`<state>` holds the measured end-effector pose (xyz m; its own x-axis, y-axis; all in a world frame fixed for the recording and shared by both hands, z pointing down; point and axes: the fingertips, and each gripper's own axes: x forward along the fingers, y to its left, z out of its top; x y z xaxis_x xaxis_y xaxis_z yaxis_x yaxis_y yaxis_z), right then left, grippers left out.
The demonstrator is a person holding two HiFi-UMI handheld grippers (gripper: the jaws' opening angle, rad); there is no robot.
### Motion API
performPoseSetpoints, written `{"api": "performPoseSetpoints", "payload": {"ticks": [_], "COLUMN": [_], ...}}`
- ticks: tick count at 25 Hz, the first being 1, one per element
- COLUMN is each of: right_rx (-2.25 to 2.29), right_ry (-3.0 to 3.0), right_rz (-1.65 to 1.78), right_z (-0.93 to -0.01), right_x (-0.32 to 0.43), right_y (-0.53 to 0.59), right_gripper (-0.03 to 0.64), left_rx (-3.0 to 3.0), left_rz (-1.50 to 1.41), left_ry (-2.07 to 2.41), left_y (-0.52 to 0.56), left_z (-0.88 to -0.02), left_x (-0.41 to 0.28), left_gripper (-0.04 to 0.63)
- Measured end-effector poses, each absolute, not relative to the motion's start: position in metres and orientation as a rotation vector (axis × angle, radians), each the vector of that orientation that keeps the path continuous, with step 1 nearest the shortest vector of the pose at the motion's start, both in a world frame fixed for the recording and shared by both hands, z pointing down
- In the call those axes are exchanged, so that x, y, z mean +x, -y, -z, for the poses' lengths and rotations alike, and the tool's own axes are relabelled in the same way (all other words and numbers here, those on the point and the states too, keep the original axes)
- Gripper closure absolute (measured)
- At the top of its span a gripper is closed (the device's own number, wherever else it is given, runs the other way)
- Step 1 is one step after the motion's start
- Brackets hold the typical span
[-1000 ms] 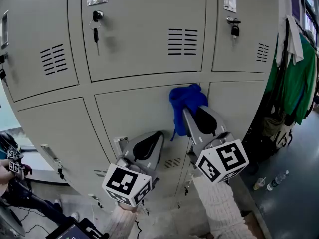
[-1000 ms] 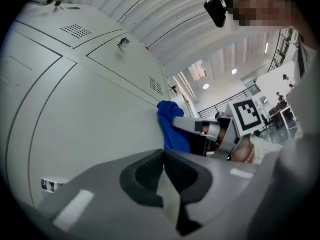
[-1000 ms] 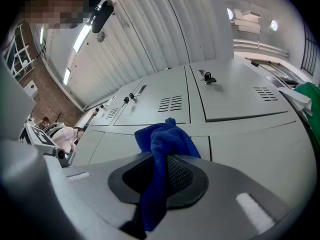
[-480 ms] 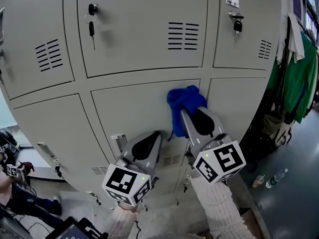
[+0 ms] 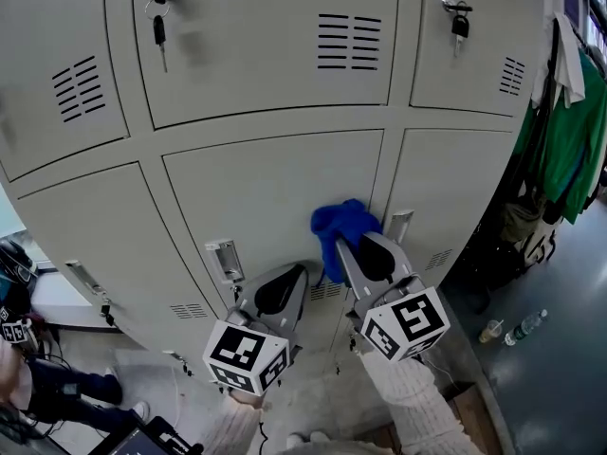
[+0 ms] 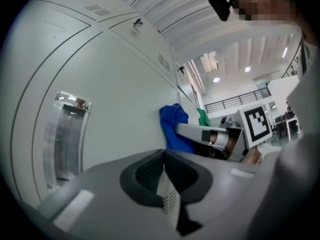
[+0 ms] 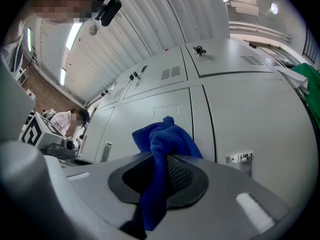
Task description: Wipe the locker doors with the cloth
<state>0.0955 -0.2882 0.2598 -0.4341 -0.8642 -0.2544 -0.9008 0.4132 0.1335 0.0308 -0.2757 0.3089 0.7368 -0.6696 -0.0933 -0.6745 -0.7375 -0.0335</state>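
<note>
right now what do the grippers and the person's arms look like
The left gripper and right gripper are both grey, wedge-shaped shells with black textured pads inside. Each carries a white cube printed with black square markers. The right arm wears a cream knitted sleeve.

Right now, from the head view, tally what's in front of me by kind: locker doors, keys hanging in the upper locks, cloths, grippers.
locker doors: 6, some only partly in frame
keys hanging in the upper locks: 2
blue cloth: 1
grippers: 2, the left gripper and the right gripper
Total: 11
</note>
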Motion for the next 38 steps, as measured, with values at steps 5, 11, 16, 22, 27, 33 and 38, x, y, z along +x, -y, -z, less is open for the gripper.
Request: {"api": "performPoseSetpoints", "payload": {"ticks": [5, 11, 16, 22, 27, 33, 38], "right_rx": [-1.610, -1.639, -1.658, -1.689, -1.706, -1.697, -1.681], "right_ry": [-2.571, -2.623, -2.660, -2.700, -2.717, -2.719, -2.710], "right_rz": [-0.276, -0.144, -0.029, 0.101, 0.193, 0.217, 0.193], "right_z": [-0.304, -0.351, -0.389, -0.432, -0.459, -0.461, -0.447], "right_x": [0.096, 0.094, 0.092, 0.091, 0.088, 0.087, 0.085], "right_y": [0.291, 0.293, 0.294, 0.296, 0.297, 0.296, 0.286], "right_gripper": [0.558, 0.558, 0.558, 0.558, 0.558, 0.558, 0.558], "left_rx": [-2.897, -2.962, -3.011, -3.069, -3.099, -3.107, -3.092], "left_rz": [-0.046, 0.032, 0.077, 0.135, 0.165, 0.169, 0.157], "left_ry": [-1.168, -1.200, -1.239, -1.285, -1.307, -1.284, -1.258], "left_y": [0.278, 0.275, 0.276, 0.273, 0.268, 0.263, 0.257], "left_z": [-0.344, -0.383, -0.412, -0.444, -0.460, -0.459, -0.446], "left_x": [0.028, 0.029, 0.028, 0.024, 0.021, 0.025, 0.029], "left_gripper": [0.588, 0.589, 0.589, 0.588, 0.589, 0.589, 0.589]}}
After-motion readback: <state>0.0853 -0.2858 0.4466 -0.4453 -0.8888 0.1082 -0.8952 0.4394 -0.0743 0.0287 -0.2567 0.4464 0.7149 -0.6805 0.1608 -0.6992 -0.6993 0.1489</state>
